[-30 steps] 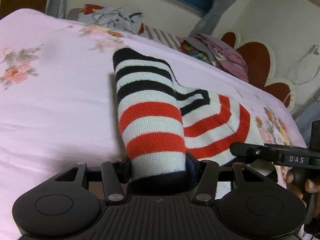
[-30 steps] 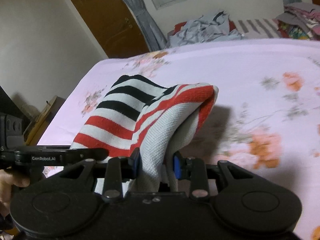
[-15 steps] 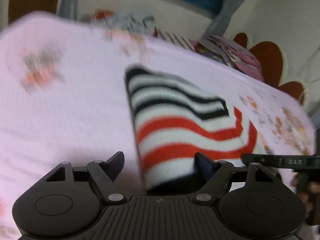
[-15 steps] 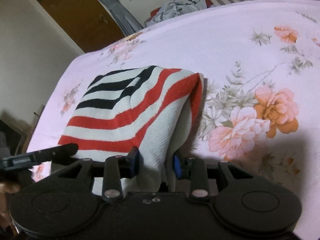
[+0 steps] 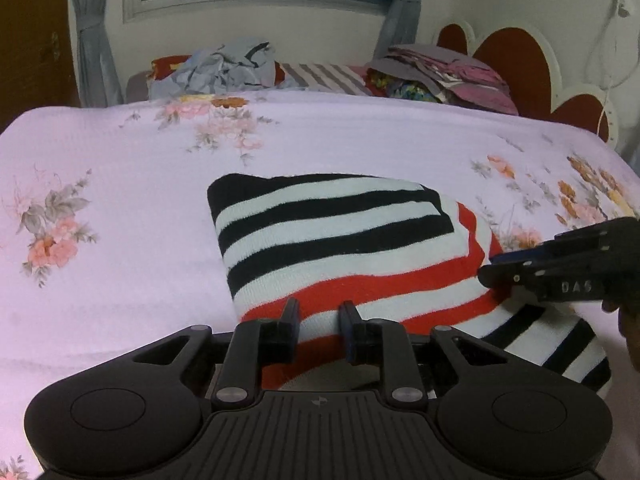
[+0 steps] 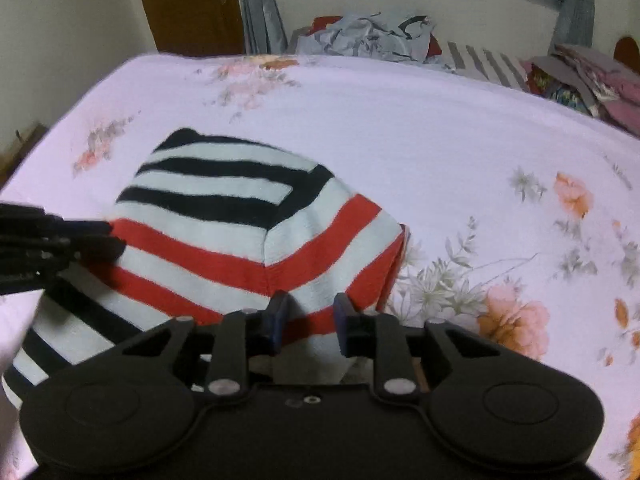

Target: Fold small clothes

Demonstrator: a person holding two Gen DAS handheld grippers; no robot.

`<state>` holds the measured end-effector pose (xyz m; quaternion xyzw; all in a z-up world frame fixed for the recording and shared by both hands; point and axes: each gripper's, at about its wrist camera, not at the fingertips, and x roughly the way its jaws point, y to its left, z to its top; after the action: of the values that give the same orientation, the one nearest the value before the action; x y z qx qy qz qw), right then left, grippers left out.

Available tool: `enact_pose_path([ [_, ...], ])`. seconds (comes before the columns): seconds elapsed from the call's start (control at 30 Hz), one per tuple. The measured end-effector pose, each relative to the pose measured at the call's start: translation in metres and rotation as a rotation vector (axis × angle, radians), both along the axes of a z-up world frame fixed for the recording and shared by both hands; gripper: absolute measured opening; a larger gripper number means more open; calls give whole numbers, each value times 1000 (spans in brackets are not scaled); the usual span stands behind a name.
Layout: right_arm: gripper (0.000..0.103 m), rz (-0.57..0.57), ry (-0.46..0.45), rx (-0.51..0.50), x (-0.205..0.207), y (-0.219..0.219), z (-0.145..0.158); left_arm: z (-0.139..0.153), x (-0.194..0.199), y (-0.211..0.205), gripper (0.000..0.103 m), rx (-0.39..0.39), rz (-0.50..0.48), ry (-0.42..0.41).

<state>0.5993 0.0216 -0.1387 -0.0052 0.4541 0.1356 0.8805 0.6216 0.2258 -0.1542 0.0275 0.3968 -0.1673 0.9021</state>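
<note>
A small knit sweater [image 5: 340,248] with black, white and red stripes lies folded on the pink floral bed sheet [image 5: 120,184]. My left gripper [image 5: 319,320] stands over its near red-striped edge, jaws a little apart with fabric between them. My right gripper [image 6: 308,318] stands at the near right edge of the sweater [image 6: 248,232], jaws a little apart with fabric between them. Each gripper shows at the side of the other's view, the right one [image 5: 560,268] and the left one [image 6: 56,240]. A striped part sticks out below on the near side [image 5: 560,344].
A heap of grey and striped clothes [image 5: 228,68] and a stack of pink and patterned fabric [image 5: 448,76] lie at the far edge of the bed. A red headboard [image 5: 520,64] stands at the right. A wooden door [image 6: 188,4] is at the far left.
Both grippers lowered the sweater flat onto the sheet. The left jaws opened wide half a second ago and now stand narrower at the near edge. The right jaws have widened slightly.
</note>
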Motion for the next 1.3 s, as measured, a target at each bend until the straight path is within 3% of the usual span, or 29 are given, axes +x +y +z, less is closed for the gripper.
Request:
enact_pose_path([
  [0.1, 17, -14, -22, -2, -14, -4, 15, 13, -16, 1, 22, -2, -2, -17],
  [0.23, 14, 46, -90, 56, -61, -6, 40, 29, -62, 13, 22, -36, 22, -43],
  [0.3, 14, 73, -104, 52, -83, -4, 45, 30, -87, 10, 22, 13, 28, -57],
  [0.33, 14, 78, -100, 54, -90, -3, 45, 28, -98, 10, 22, 34, 43, -58],
  [0.47, 12, 93, -68, 16, -109, 3, 33, 15, -121, 12, 22, -6, 93, -11],
  [0.53, 10, 93, -44, 3, -107, 3, 23, 3, -124, 9, 22, 7, 98, 13],
  [0.6, 0, 86, -27, -11, -104, 2, 12, -6, -125, 8, 22, 13, 114, 24],
  [0.73, 0, 92, -18, 4, -109, 1, 3, -10, -129, 3, 22, 27, 143, 15],
  [0.83, 0, 67, -24, 23, -120, -2, 14, 2, -143, 0, 22, 36, 167, 1],
  [0.97, 2, 62, -98, 39, -162, -14, 42, 26, -180, -2, 22, 42, 188, -47],
  [1.07, 14, 45, -136, 29, -191, -24, 59, 40, -208, -11, 22, 48, 197, -76],
  [1.13, 38, 27, -164, 32, -210, -31, 68, 48, -224, -19, 22, 52, 191, -88],
  [1.17, 69, 12, -186, 24, -219, -34, 73, 52, -232, -22, 36, 52, 197, -97],
  [1.2, 97, -6, -215, 7, -229, -37, 77, 56, -243, -25, 81, 47, 213, -119],
  [1.23, 101, -18, -236, -4, -239, -40, 81, 61, -256, -28, 100, 45, 233, -160],
  [1.3, 103, -51, -246, -21, -259, -49, 87, 72, -285, -36, 103, 63, 259, -248],
])
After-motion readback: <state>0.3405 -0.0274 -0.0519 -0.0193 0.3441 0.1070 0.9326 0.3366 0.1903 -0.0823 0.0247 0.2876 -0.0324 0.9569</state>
